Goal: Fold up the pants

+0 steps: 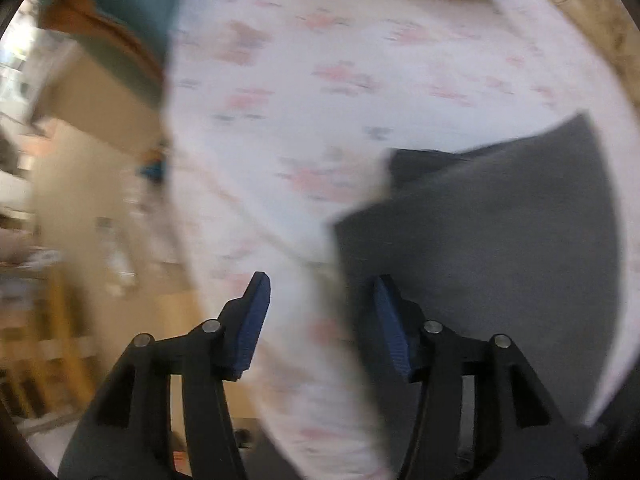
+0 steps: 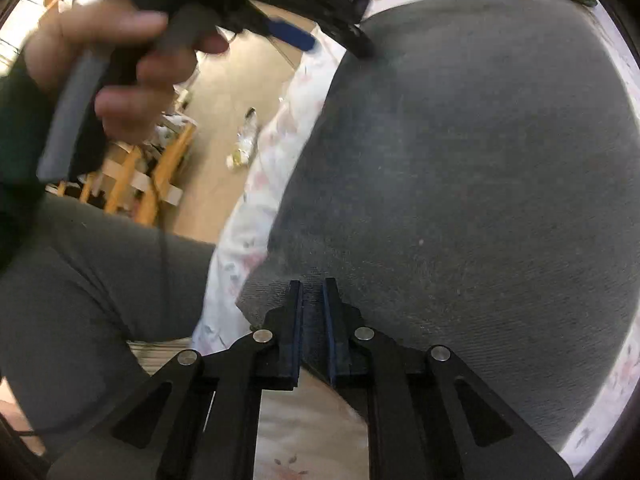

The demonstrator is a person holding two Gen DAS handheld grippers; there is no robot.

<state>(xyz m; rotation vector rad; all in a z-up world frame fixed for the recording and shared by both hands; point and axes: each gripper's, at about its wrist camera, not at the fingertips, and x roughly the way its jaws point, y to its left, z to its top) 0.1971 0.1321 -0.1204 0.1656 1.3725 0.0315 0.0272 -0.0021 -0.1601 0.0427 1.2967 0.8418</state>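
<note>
Lying on a floral sheet (image 2: 256, 200), the grey pants (image 2: 480, 184) are filling most of the right wrist view, where the right tongs (image 2: 313, 292) are sitting nearly together, pinching the near edge of the fabric between their blue pads (image 2: 297, 320). That same view is showing the person's hand (image 2: 116, 64) gripping the left tongs (image 2: 332, 40) up at the far corner of the pants, with one dark tip touching the cloth; whether that pair is holding fabric cannot be told from here. The left wrist view, heavily blurred, is giving the answer: the left tongs (image 1: 322, 292) are standing wide apart with nothing between them, one finger over the sheet (image 1: 320, 80) and the other over the pants (image 1: 500, 240). Only this view is catching the teal and orange cloth (image 1: 108, 28) beyond the sheet. Only the right one is showing the floor (image 2: 236, 92), a wooden frame (image 2: 140, 176) and the person's grey-clad leg (image 2: 92, 280).
</note>
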